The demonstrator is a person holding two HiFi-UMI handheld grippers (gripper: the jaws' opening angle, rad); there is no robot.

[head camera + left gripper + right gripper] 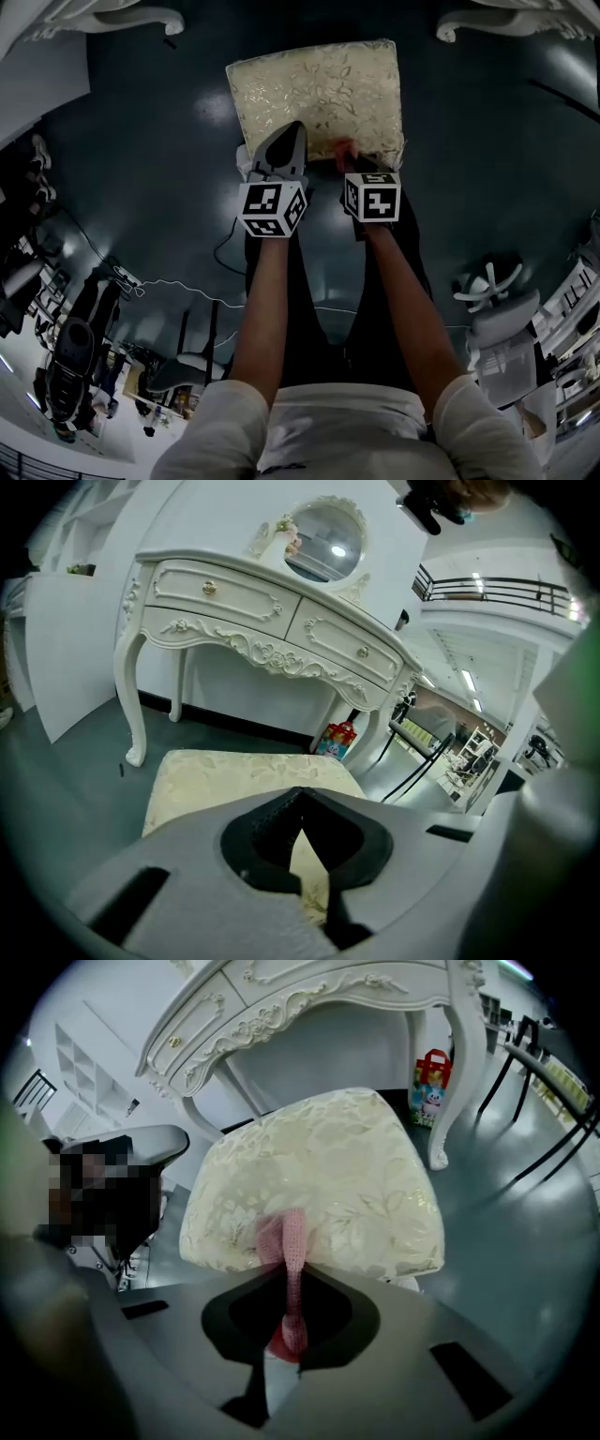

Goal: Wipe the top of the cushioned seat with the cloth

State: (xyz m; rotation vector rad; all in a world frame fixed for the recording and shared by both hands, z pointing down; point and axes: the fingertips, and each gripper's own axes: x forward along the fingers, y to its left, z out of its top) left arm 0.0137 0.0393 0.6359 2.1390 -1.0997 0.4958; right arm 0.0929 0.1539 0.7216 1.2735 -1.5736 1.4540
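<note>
The cushioned seat (319, 89) has a cream floral top and stands on the dark floor in front of me. A pink cloth (289, 1251) hangs over the seat's (319, 1171) near edge, and my right gripper (287, 1274) is shut on it. In the head view the cloth (342, 150) shows as a small pink patch just ahead of the right gripper (351, 161). My left gripper (291, 131) hovers over the seat's near left corner, jaws shut with nothing between them. Its tips (300, 791) meet above the cushion (244, 771).
A white carved dressing table (262, 607) with an oval mirror (323, 538) stands just beyond the seat; its feet (141, 19) flank the seat. A red gift bag (429, 1082) sits by a table leg. An office chair (497, 300) and a cable (187, 286) lie behind me.
</note>
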